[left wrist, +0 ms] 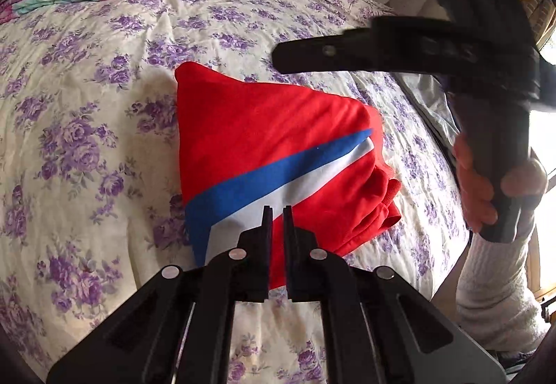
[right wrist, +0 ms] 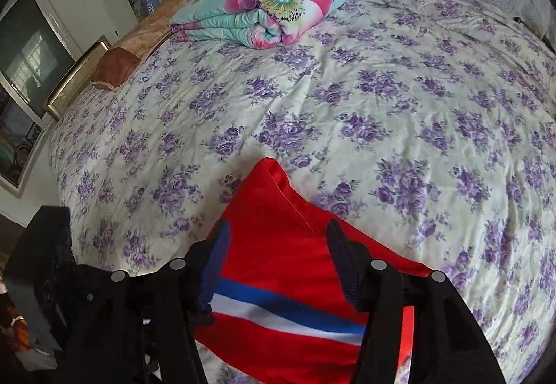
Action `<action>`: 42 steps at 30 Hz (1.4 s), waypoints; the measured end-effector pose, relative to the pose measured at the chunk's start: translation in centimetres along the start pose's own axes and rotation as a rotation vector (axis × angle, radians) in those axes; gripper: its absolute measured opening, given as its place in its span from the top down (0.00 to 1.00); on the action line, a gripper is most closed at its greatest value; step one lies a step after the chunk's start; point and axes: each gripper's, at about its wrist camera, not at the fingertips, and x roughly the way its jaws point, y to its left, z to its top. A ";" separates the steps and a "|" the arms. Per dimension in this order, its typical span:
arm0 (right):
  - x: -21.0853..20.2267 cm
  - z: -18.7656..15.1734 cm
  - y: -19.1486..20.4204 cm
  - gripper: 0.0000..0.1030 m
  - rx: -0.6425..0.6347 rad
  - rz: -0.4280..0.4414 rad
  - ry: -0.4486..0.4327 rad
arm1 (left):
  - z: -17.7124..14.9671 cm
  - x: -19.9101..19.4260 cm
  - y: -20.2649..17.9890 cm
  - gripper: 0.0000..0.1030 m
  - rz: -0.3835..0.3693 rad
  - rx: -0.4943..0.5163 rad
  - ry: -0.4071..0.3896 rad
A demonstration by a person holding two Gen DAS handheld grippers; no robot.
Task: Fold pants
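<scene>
Lying folded on the bed, one pair of red fabric pants [left wrist: 264, 140] with a blue and a white stripe makes a compact, roughly triangular bundle at the centre of the left wrist view and at the lower centre of the right wrist view. The two stripes run side by side diagonally across the top layer, blue above white in both views. At the right edge of the bundle in the left wrist view, ribbed red cuffs and several stacked layers show.

One bedsheet [left wrist: 104, 106], cream with purple flower sprigs, covers the bed. One folded quilt [right wrist: 271, 12], turquoise with large pink blossoms, sits at the upper centre of the right wrist view and the upper left of the left wrist view.

Two black claws are present. The left claw [left wrist: 277, 210], at the lower centre of its own view, is clenched with only a thin slit between its tips, and nothing is gripped; it hangs over the white stripe. The right claw [right wrist: 278, 231] stands released, its jaws spread apart over the red cloth without pinching it. One hand [left wrist: 486, 182] with a white sleeve holds the right claw's handle at the right of the left wrist view.
</scene>
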 end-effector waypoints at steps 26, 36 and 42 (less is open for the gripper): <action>-6.5 -5.9 -3.6 0.17 0.086 -0.051 -0.091 | -1.0 -3.3 2.4 0.66 -0.019 -0.085 -0.040; -4.6 -17.6 -11.0 0.17 0.527 0.242 -0.058 | 0.8 2.3 6.8 0.48 -0.155 -0.325 0.092; -0.6 -17.8 -12.0 0.17 0.611 0.351 -0.010 | 1.4 3.3 7.0 0.43 -0.195 -0.345 0.106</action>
